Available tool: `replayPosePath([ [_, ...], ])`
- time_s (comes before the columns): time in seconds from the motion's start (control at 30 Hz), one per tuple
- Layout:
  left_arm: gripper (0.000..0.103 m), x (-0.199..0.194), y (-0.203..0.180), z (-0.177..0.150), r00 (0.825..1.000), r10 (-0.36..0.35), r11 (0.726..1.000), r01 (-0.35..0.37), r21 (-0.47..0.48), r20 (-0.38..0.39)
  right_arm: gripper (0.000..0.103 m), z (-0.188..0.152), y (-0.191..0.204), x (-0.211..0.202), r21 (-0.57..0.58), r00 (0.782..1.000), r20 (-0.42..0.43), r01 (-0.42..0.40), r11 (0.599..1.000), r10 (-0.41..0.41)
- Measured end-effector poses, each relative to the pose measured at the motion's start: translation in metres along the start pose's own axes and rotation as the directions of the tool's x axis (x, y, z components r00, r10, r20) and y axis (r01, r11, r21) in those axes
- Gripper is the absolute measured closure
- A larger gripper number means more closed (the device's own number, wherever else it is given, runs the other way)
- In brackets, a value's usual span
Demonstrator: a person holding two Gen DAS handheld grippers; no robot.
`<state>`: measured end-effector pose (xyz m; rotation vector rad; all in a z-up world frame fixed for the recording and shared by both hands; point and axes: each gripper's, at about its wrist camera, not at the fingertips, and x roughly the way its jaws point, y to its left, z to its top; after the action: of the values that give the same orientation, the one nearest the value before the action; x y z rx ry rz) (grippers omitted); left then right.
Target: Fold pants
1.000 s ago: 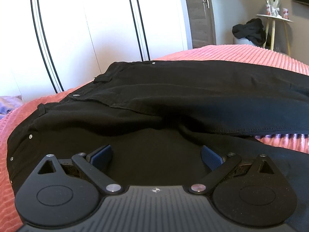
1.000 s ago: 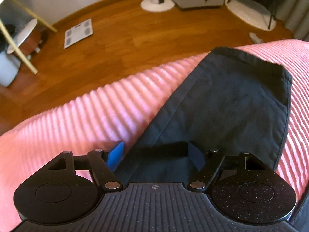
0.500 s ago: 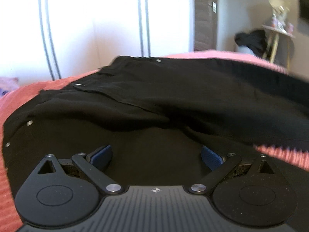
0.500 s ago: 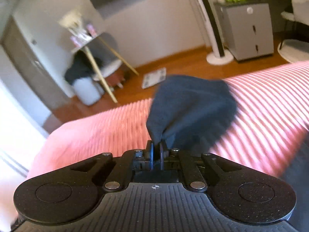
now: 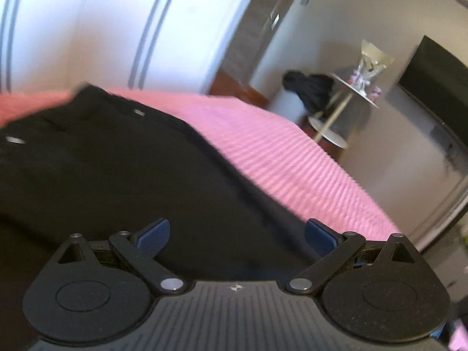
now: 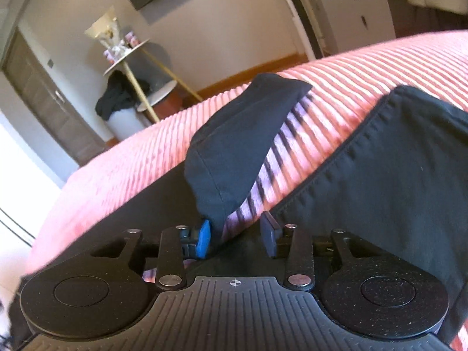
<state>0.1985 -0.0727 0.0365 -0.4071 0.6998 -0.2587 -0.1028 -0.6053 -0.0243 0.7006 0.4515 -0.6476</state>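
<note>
One pair of black pants [image 5: 117, 175] lies on the pink bedspread [image 5: 286, 158], with two leg ends in the right view, one raised [image 6: 239, 146]. The left gripper [image 5: 237, 234] hangs spread above the cloth. The right gripper [image 6: 237, 234], clamped on the leg end half a second ago, now stands apart, its left pad [image 6: 204, 238] touching the hem.

My left gripper [image 5: 237, 234] has its jaws spread wide over the black pants [image 5: 117, 175], nothing between the pads, and to its right the ribbed pink bedspread [image 5: 292, 161] lies bare up to the bed's edge. Ahead of my right gripper [image 6: 237, 234], a raised fold of pant leg [image 6: 239, 146] stands against the left pad and blocks that side. A strip of bedspread [image 6: 307, 134] runs open between the fold and the flat leg [image 6: 395, 175] on the right.
</note>
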Motion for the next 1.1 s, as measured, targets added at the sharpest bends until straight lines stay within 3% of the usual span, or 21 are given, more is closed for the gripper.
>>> replayPosePath([
  [0.13,0.008,0.061,-0.004,0.026,0.993,-0.051,0.994,0.04,-0.102,-0.109,0.062,0.005,-0.003,-0.003,0.064,0.999,0.005,-0.041,0.997,0.04],
  [0.2,0.024,0.089,-0.004,0.029,0.985,-0.047,0.988,0.022,-0.152,-0.164,0.063,0.009,-0.009,-0.002,0.095,0.998,0.01,-0.068,0.993,0.067],
  [0.23,0.027,0.102,-0.002,0.028,0.979,-0.058,0.983,0.022,-0.18,-0.197,0.065,0.011,-0.008,0.001,0.095,0.997,0.014,-0.074,0.993,0.073],
  [0.33,0.056,0.132,-0.003,0.021,0.957,-0.087,0.97,0.018,-0.244,-0.275,0.077,0.011,-0.007,0.001,0.082,0.995,0.044,-0.091,0.992,0.087],
  [0.37,0.074,0.136,-0.003,0.021,0.958,-0.083,0.969,0.013,-0.248,-0.276,0.085,0.012,-0.007,0.003,0.083,0.993,0.048,-0.108,0.991,0.104],
  [0.4,0.092,0.139,-0.003,0.022,0.955,-0.105,0.967,0.032,-0.254,-0.278,0.087,0.013,-0.005,0.006,0.086,0.993,0.045,-0.114,0.99,0.11],
  [0.47,0.094,0.132,-0.005,0.019,0.958,-0.123,0.963,0.052,-0.263,-0.261,0.089,0.014,-0.008,0.011,0.111,0.993,0.042,-0.117,0.987,0.113],
  [0.57,0.095,0.11,-0.013,0.019,0.972,-0.124,0.976,0.083,-0.201,-0.198,0.092,0.017,-0.012,0.007,0.143,0.989,0.063,-0.142,0.979,0.135],
  [0.73,0.095,0.022,-0.021,0.006,0.984,-0.157,0.983,0.147,-0.111,-0.085,0.092,0.025,-0.01,-0.038,0.106,0.971,0.188,-0.169,0.98,0.148],
  [0.87,0.095,-0.055,-0.02,-0.025,0.984,-0.173,0.984,0.172,-0.038,-0.041,0.092,0.025,-0.013,-0.076,0.087,0.962,0.245,-0.148,0.985,0.123],
  [0.97,0.095,-0.099,-0.011,-0.061,0.985,-0.164,0.986,0.164,-0.009,-0.053,0.092,0.02,-0.021,-0.097,0.145,0.968,0.239,-0.111,0.983,0.074],
  [1.1,0.095,-0.121,0.022,-0.105,0.981,-0.139,0.987,0.126,-0.103,-0.136,0.093,-0.002,-0.027,-0.118,0.103,0.982,0.191,-0.01,0.995,-0.01],
])
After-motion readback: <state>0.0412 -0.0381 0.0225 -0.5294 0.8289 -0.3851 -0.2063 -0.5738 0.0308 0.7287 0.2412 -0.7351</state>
